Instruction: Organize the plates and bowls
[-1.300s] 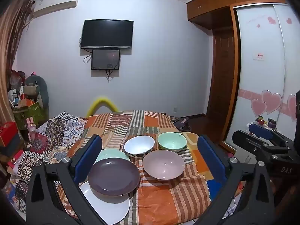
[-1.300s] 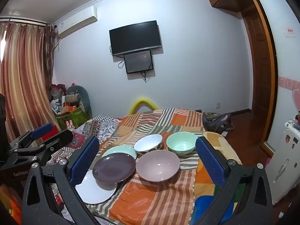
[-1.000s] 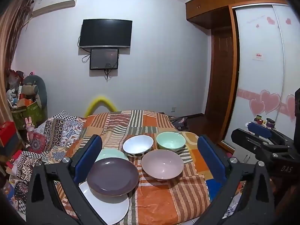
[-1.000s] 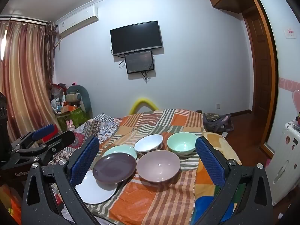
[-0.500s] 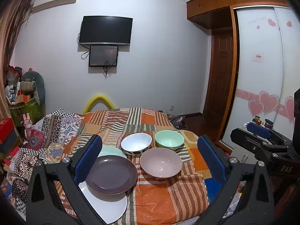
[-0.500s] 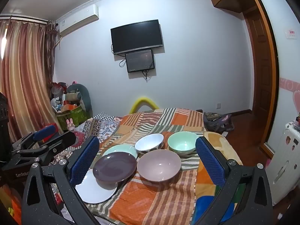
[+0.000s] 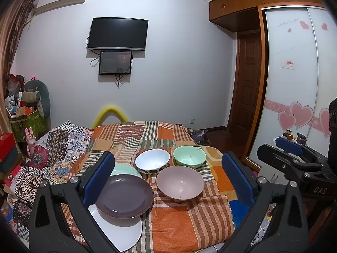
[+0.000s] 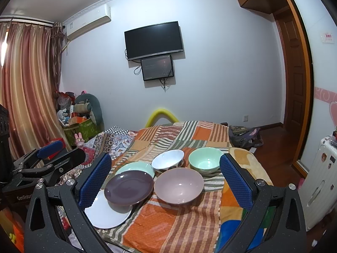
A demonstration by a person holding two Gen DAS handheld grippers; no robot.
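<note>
1. Fingers (image 7: 99, 175) of the left gripper (image 7: 168, 181) and of the right gripper (image 8: 165, 179) are spread wide, holding nothing.
2. Purple plate (image 7: 124, 198) overlaps a white plate (image 7: 124, 232) and a green plate (image 7: 124, 169); the pink bowl (image 7: 180, 182), white bowl (image 7: 152, 161) and green bowl (image 7: 189, 156) sit beside them on the bed (image 7: 185, 223).
3. Best grip a rim squarely; the soft cover may tilt dishes.
4. White plate lies near the bed's edge; open room lies rightward.

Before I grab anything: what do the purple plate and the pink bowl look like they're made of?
Purple plate: probably glazed ceramic, possibly melamine; smooth, with a soft sheen and a crisp rim. Pink bowl: the same kind of glossy material, with small bright glints inside. The pictures alone can't settle ceramic versus plastic.
</note>
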